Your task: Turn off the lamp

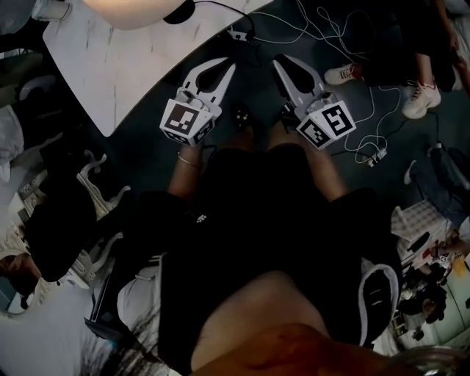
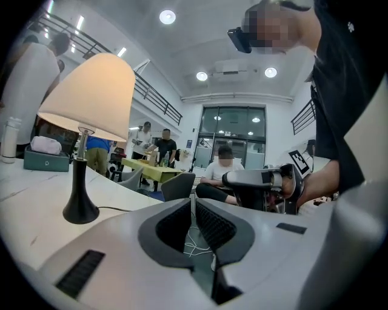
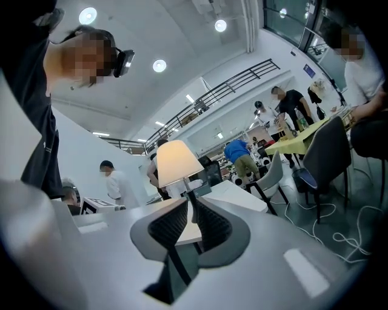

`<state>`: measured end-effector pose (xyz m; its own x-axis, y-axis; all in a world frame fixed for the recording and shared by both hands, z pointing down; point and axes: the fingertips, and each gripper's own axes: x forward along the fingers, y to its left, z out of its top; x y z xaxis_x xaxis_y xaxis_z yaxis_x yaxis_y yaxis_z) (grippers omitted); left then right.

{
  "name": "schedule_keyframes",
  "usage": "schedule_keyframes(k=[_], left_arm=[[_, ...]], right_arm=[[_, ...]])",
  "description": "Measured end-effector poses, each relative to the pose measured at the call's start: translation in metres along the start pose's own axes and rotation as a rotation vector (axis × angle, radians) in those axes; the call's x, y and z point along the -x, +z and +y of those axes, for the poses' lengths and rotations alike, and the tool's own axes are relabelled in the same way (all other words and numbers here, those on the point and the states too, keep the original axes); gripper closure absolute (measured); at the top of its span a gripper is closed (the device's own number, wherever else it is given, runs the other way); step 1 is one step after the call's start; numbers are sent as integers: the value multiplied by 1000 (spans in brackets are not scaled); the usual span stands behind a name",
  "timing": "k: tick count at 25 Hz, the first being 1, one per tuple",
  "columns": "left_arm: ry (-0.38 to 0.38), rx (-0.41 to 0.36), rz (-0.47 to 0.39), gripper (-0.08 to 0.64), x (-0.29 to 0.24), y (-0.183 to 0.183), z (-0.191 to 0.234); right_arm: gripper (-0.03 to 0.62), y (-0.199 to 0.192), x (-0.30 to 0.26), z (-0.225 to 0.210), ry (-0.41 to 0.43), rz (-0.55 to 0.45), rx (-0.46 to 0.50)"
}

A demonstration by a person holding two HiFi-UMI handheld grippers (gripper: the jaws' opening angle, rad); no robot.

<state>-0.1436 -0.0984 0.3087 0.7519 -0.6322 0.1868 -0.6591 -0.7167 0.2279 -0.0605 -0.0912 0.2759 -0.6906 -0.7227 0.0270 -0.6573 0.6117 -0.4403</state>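
The lamp (image 1: 139, 10) stands on the white table (image 1: 117, 66) at the top of the head view, and its shade glows. In the left gripper view the lit shade (image 2: 91, 94) sits on a black stem and base (image 2: 80, 209), with a cord (image 2: 121, 210) trailing right. The right gripper view shows the lamp (image 3: 176, 160) just behind the jaw tips. My left gripper (image 1: 230, 66) hovers past the table's edge, shut and empty. My right gripper (image 1: 280, 60) is beside it over the dark floor, also shut on nothing. Neither touches the lamp.
White cables (image 1: 323, 29) and a power strip (image 1: 378, 156) lie on the dark floor. Feet in white sneakers (image 1: 418, 99) stand at top right. A chair (image 1: 95, 191) is at my left. People sit and stand around a yellow-green table (image 2: 145, 164) behind.
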Motion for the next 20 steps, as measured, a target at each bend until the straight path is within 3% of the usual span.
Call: schedule_keyframes(k=[5,20], left_arm=[[-24,13,18,551,-15,-9,-1],[96,95,41,549,-49,-71,36]], right_arm=[[548,-5,-4,-13,-26,23,19],[518,-64,-62,-97,7,139,72]])
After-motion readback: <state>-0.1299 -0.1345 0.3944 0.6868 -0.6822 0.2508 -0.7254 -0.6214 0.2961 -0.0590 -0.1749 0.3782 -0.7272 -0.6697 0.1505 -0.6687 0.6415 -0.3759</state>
